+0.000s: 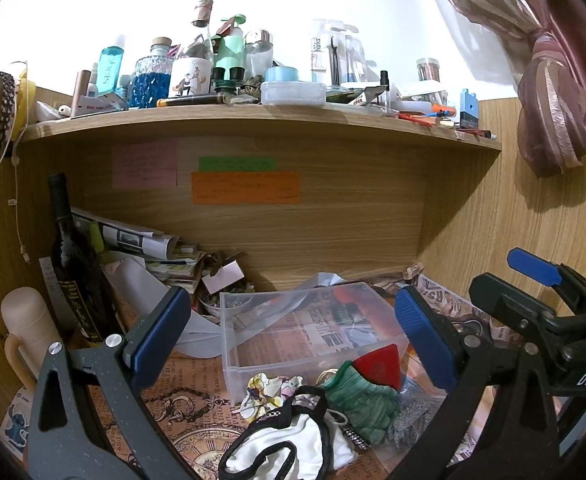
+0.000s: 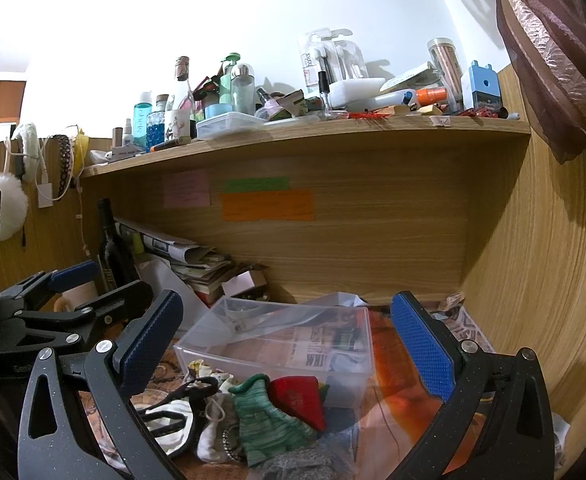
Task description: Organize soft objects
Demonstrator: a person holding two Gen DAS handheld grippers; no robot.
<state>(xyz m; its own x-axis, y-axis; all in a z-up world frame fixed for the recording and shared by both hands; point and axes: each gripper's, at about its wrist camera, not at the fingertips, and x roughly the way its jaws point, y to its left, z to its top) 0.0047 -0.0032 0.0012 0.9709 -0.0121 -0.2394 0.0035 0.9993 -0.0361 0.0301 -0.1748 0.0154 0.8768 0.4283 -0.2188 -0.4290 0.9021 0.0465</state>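
A pile of soft items lies on the paper-covered desk in front of a clear plastic box (image 1: 293, 320) (image 2: 277, 332). It holds a green knitted cloth (image 1: 359, 400) (image 2: 269, 420), a red piece (image 1: 379, 366) (image 2: 299, 398), a white cloth with black trim (image 1: 289, 440) (image 2: 169, 420), a floral scrunchie (image 1: 267, 390) and a grey knit (image 1: 411, 420) (image 2: 305, 464). My left gripper (image 1: 293, 344) is open and empty above the pile. My right gripper (image 2: 289, 352) is open and empty, also above it. The right gripper also shows in the left wrist view (image 1: 541, 304).
A wooden shelf (image 1: 253, 124) (image 2: 313, 136) crowded with bottles and jars hangs above. A dark wine bottle (image 1: 73, 276) (image 2: 111, 248), a paper stack (image 1: 153, 248) and a beige flask (image 1: 29, 328) stand at left. A wood panel wall (image 2: 533, 300) is at right.
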